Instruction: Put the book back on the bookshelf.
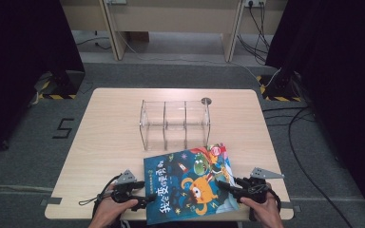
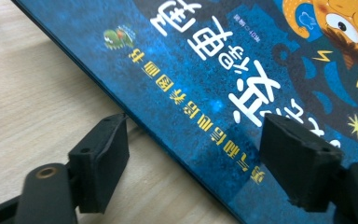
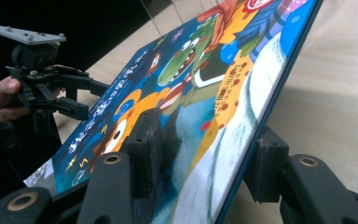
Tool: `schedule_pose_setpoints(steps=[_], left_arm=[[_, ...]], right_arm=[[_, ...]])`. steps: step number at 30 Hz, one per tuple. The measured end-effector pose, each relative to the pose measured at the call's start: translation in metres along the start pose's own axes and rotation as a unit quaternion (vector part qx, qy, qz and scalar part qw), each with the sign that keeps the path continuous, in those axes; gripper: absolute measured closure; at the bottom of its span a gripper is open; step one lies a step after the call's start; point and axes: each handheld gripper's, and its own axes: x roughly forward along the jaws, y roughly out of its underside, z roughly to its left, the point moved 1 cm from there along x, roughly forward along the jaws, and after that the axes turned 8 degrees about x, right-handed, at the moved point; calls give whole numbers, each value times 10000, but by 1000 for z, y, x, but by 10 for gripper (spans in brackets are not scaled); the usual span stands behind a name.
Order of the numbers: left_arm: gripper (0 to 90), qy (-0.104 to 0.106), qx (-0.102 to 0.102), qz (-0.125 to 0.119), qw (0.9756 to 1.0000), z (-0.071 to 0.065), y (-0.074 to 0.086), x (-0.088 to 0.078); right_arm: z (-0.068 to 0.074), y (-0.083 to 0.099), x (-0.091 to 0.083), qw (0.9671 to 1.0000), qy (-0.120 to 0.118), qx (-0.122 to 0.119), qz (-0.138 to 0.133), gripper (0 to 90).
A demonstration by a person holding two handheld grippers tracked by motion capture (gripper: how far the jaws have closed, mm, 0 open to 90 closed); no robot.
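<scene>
A picture book (image 1: 190, 183) with a dark blue cover and cartoon monsters sits at the table's near edge, its front corner past the edge. My left gripper (image 1: 145, 194) is at the book's left edge. In the left gripper view its jaws (image 2: 196, 140) stand open astride that edge of the book (image 2: 223, 74), one over the wood and one over the cover. My right gripper (image 1: 228, 187) is shut on the right edge. In the right gripper view one pad (image 3: 144, 140) presses the cover and the other sits behind the book (image 3: 214, 84), which tilts up. The left gripper (image 3: 81, 100) shows across it.
A clear acrylic rack (image 1: 174, 124) with three compartments stands mid-table just beyond the book. A small round metal grommet (image 1: 206, 100) sits near the far edge of the wooden table (image 1: 109, 137). Cables (image 1: 304, 156) run over the floor at the right.
</scene>
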Motion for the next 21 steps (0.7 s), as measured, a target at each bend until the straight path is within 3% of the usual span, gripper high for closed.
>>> schedule_pose_setpoints(steps=[5,11,14,18,21], left_arm=[[212,113,-77,-46,9999,-1,0,1],[222,209,-166,-175,9995,0,1,2],[235,415,-352,-325,9980,3,2,5],[256,511,-380,-336,9974,3,2,5],[319,701,-733,-559,9933,7,5,4]], right_arm=[[3,0,-1,9995,-41,-283,-100,533],[4,2,-1,9992,-51,-356,-165,531],[5,2,-2,9987,-68,-463,-208,532],[5,3,-2,9988,-58,-463,-168,530],[3,5,-2,9991,-55,-387,-156,529]])
